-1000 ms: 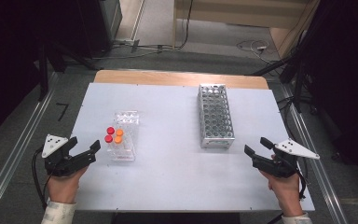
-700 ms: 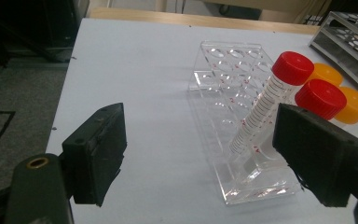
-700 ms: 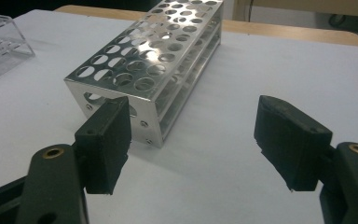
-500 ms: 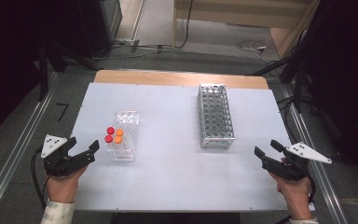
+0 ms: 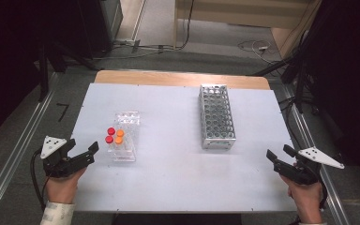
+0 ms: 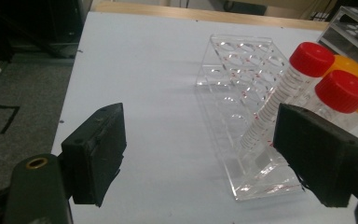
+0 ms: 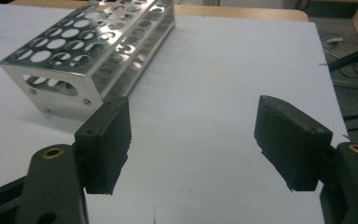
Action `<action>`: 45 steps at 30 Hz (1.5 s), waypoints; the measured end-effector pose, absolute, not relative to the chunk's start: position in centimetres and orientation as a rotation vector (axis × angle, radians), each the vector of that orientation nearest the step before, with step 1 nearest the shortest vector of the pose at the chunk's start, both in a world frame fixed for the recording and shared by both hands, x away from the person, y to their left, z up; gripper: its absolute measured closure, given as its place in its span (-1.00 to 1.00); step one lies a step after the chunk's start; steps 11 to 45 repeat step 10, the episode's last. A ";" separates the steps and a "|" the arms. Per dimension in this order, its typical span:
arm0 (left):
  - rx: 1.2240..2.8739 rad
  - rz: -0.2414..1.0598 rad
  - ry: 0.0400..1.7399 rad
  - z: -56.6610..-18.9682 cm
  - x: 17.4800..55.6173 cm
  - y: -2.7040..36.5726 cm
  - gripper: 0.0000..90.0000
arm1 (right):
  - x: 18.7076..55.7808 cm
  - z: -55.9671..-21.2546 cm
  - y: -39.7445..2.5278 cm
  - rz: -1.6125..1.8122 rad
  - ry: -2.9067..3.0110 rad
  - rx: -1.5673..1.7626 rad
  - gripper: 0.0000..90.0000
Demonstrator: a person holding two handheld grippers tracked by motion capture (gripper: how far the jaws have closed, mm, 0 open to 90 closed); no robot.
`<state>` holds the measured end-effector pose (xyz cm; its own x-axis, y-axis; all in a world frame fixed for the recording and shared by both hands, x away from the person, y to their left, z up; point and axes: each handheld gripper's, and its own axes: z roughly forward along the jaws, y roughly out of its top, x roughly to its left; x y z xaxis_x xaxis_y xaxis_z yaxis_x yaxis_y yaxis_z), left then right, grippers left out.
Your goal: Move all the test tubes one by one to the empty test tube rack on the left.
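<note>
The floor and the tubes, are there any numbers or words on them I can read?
"7": a black mark like this digit on the grey floor, left of the table.
Red-capped tubes: printed scale lines, too small to read.
Clear rack: red marks, unreadable.

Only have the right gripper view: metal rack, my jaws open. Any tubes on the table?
Observer: Yes. Four tubes stand in a clear rack, left of the metal rack.
Operator: Cap colours?
Observer: Two red caps on the outer side, two orange caps on the side toward the metal rack.
Operator: Left gripper?
Observer: The left gripper is open, just left of the clear rack's near end, touching nothing.
</note>
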<state>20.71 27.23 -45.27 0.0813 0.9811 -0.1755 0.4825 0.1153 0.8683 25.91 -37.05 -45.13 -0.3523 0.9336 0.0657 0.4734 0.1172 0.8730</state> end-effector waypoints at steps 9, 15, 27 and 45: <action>1.503 0.723 1.569 -46.5 21.1 27.9 -0.61 | 26.2 -46.6 -38.6 1.080 1.866 1.419 -0.61; 1.511 0.723 1.577 -46.8 21.2 27.9 -0.61 | 26.4 -47.0 -38.7 1.052 1.873 1.417 -0.64; 1.511 0.723 1.577 -46.8 21.2 27.9 -0.61 | 26.4 -47.0 -38.7 1.052 1.873 1.417 -0.64; 1.511 0.723 1.577 -46.8 21.2 27.9 -0.61 | 26.4 -47.0 -38.7 1.052 1.873 1.417 -0.64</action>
